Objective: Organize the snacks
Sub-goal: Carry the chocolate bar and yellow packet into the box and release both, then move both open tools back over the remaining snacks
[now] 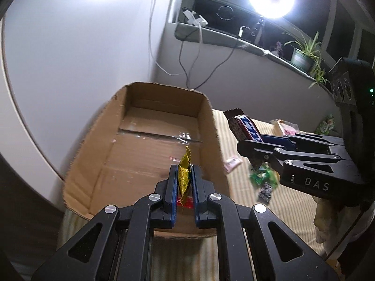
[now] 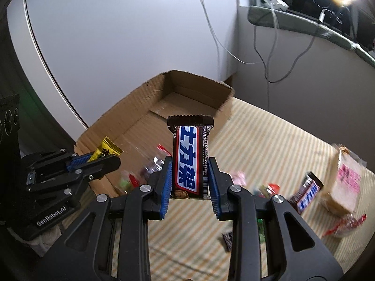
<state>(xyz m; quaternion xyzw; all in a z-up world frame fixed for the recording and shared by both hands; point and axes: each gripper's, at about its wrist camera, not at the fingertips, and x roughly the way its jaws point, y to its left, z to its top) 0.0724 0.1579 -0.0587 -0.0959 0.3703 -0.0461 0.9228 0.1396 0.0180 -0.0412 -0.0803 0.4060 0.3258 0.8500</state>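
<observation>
The cardboard box (image 2: 164, 107) sits at frame centre against the wall, on the striped surface (image 2: 269, 140), with loose snacks (image 2: 304, 192) scattered lower right of it.

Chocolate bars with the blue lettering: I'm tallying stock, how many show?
2: one chocolate bar clamped in the right gripper, another bar lying on the striped cloth. Others may be hidden.

Each camera sits just behind its own claw, tilted down and close. The left view looks straight into the cardboard box (image 1: 150, 145); the right view faces it from the box's right. Both share the box and the other claw.
</observation>
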